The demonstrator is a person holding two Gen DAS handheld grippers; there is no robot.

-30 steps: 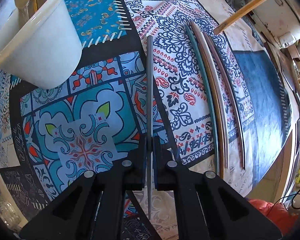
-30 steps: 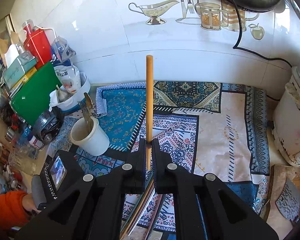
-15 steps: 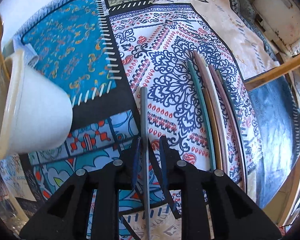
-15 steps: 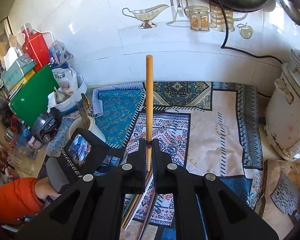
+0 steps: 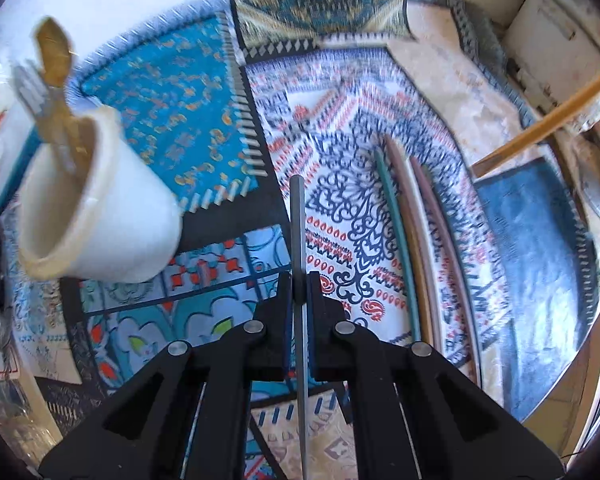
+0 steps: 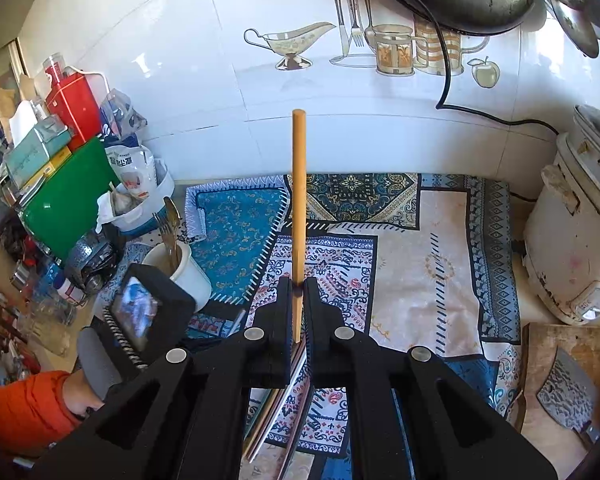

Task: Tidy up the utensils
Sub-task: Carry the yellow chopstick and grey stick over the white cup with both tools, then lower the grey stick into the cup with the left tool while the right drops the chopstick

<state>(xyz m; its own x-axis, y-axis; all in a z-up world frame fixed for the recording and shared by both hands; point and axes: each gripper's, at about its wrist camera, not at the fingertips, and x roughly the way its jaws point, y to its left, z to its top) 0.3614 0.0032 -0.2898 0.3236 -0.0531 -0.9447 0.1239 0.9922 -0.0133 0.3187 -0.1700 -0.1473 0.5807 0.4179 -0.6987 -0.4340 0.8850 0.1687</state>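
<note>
Left wrist view: left gripper (image 5: 299, 286) clamps a grey chopstick (image 5: 297, 232) pointing straight ahead; the white cup (image 5: 100, 216) lies forward-left (nearer this hand than the right).

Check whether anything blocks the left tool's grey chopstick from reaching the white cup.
Nothing visible does. The left tool grips the grey chopstick; only bare patterned cloth separates it from the white cup, whose mouth already holds a fork and spoon.
</note>
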